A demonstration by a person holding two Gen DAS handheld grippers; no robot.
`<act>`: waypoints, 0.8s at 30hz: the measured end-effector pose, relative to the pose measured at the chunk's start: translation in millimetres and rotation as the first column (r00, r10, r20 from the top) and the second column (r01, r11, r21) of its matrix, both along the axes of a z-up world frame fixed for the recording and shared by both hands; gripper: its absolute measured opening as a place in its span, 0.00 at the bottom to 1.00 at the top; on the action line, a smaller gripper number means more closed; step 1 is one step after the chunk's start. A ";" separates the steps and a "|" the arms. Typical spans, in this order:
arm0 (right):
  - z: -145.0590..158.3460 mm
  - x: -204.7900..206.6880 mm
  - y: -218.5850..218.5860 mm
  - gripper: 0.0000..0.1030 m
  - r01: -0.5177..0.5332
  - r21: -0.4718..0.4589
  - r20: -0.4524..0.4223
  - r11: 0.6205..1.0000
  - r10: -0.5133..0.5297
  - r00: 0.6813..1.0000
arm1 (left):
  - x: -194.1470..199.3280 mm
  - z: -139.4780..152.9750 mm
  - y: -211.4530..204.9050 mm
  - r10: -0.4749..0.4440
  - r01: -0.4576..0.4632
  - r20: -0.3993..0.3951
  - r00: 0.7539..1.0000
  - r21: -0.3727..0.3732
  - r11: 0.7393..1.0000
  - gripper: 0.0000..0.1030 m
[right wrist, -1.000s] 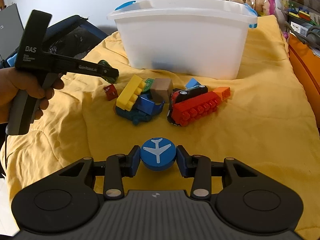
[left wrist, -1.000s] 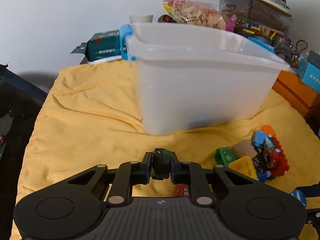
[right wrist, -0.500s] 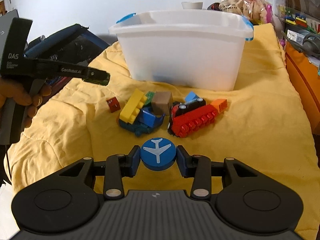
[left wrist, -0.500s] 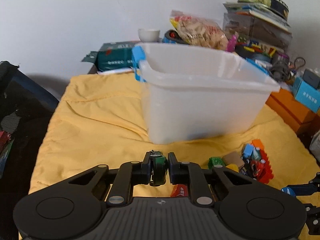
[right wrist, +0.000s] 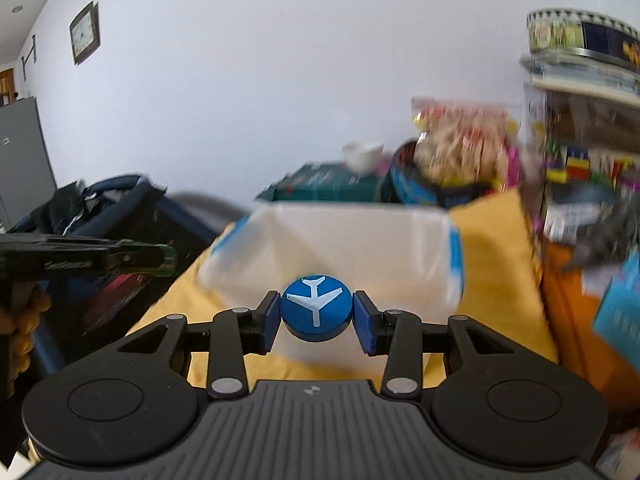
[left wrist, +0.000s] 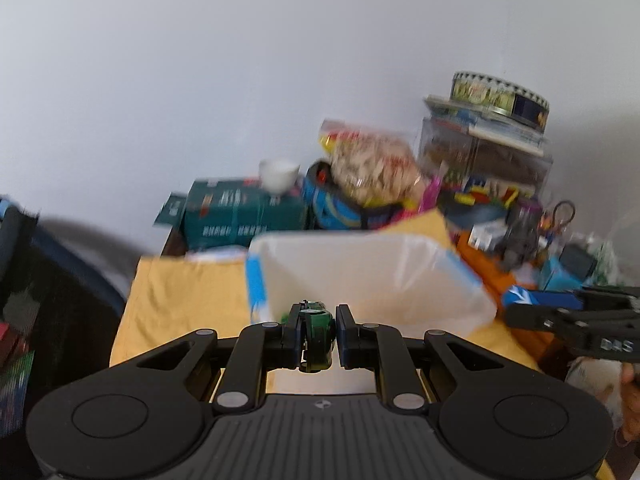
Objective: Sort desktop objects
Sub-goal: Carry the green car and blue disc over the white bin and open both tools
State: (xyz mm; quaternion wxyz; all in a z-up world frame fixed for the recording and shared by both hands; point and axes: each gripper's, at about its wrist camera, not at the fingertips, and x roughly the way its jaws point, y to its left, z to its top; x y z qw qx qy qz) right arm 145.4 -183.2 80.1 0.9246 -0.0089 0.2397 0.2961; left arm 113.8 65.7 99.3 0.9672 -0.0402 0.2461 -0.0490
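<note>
My left gripper (left wrist: pixel 317 332) is shut on a small green toy car (left wrist: pixel 317 330) and holds it high, just before the near rim of the white plastic bin (left wrist: pixel 360 280). My right gripper (right wrist: pixel 316 316) is shut on a blue round disc with a white plane (right wrist: pixel 316 314), raised in front of the same bin (right wrist: pixel 340 248). The right gripper with its disc shows at the right of the left wrist view (left wrist: pixel 560 312). The left gripper with the car shows at the left of the right wrist view (right wrist: pixel 132 258). Both views are blurred. The loose bricks are out of view.
The bin stands on a yellow cloth (left wrist: pixel 180 300). Behind it are a green box (left wrist: pixel 240 216), a white cup (left wrist: pixel 278 172), a snack bag (left wrist: pixel 372 168) and stacked boxes with a round tin (left wrist: pixel 496 96). Orange boxes (right wrist: pixel 572 300) lie at the right, a dark bag (right wrist: pixel 100 208) at the left.
Both grippers have risen and moved forward toward the bin, each keeping its toy. The bin's open top now shows and the pile of bricks has dropped out of view.
</note>
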 end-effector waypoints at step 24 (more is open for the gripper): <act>-16.5 85.9 10.5 0.72 0.062 -0.062 -0.085 0.996 -0.067 0.994 | 84.9 -12.8 -6.9 0.034 -0.032 -0.058 0.998 0.038 0.999 0.59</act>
